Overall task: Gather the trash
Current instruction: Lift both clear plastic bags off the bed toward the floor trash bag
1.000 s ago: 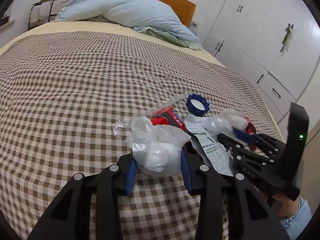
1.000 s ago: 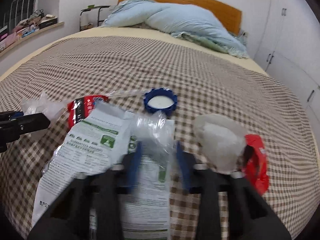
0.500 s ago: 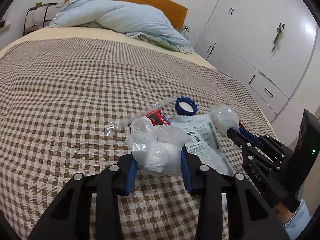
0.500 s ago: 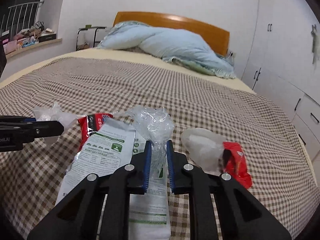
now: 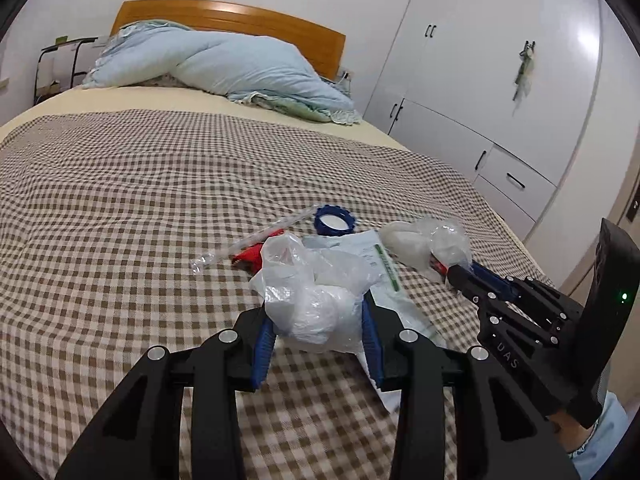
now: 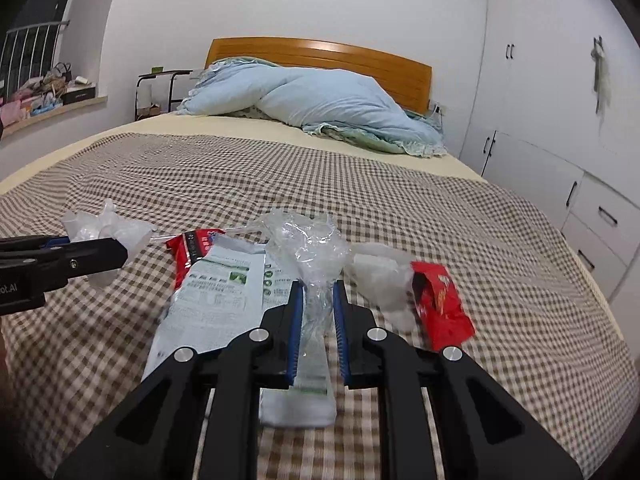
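My left gripper [image 5: 316,316] is shut on a crumpled white plastic bag [image 5: 316,296], held just above the checked blanket; the right wrist view has this bag [image 6: 104,228] at its left edge. My right gripper [image 6: 318,292] is shut on a clear crinkled wrapper [image 6: 308,240], its blue pads pinching the lower end. Still lying on the bed are a white-and-green printed packet [image 6: 216,280], a red wrapper [image 6: 440,300], a white wad [image 6: 380,280], a red-and-black wrapper [image 6: 192,244], a blue cap [image 5: 334,220] and a clear straw sleeve [image 5: 256,238].
The trash sits near the foot of a bed with a brown checked blanket [image 5: 120,200]. A light blue duvet [image 5: 240,68] is heaped by the wooden headboard [image 6: 320,56]. White wardrobes [image 5: 500,80] run along the right side. A small stand [image 6: 160,92] is beside the bed's head.
The right gripper's jaws closed on the clear wrapper and lifted it off the packet. Both grippers rose and drew back a little with their loads.
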`<state>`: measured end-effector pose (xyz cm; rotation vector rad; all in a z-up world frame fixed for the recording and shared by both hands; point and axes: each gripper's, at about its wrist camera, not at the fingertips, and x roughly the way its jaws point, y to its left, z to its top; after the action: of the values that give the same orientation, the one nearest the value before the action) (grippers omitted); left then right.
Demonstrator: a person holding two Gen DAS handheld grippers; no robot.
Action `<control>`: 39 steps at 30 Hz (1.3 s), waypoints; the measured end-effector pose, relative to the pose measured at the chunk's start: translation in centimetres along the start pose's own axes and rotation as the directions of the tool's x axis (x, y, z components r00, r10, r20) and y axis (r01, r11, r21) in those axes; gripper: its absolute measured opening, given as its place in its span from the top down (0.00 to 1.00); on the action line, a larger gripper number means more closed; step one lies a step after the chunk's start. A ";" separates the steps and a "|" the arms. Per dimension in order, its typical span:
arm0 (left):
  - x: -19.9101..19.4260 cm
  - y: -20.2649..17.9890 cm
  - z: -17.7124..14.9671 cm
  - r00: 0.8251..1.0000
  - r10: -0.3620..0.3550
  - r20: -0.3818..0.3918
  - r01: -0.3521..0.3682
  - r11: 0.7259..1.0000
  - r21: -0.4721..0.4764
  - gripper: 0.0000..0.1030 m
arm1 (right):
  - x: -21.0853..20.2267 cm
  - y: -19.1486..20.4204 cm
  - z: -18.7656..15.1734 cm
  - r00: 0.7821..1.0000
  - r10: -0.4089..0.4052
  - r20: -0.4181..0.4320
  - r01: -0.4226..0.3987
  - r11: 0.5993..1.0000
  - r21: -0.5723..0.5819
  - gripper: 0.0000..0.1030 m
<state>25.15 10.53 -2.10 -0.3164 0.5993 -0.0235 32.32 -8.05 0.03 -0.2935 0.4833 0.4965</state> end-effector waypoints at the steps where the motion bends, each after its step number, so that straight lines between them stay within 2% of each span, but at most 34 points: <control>1: -0.1 -0.2 -0.2 1.000 0.002 -0.001 -0.002 1.000 0.006 0.66 | -0.4 -0.2 -0.2 1.000 0.011 -0.008 -0.011 1.000 0.017 0.85; 14: -4.7 -3.1 -2.2 1.000 0.002 0.028 -0.002 1.000 0.029 0.65 | -6.4 -0.3 -2.2 1.000 0.017 0.001 -0.017 0.999 0.051 0.85; 20: -7.0 -3.8 -3.8 1.000 -0.011 0.025 0.010 1.000 0.025 0.65 | -9.1 -0.7 -3.4 1.000 0.017 0.022 -0.020 0.995 0.101 0.85; 39: -12.3 -6.0 -7.8 0.999 -0.039 0.010 0.038 0.998 0.058 0.65 | -15.0 0.1 -6.9 0.999 0.032 0.035 -0.036 0.995 0.096 0.85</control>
<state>11.08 3.95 0.41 -0.2717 0.5802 -0.0760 18.09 -16.36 1.78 -0.1836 0.4786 0.5087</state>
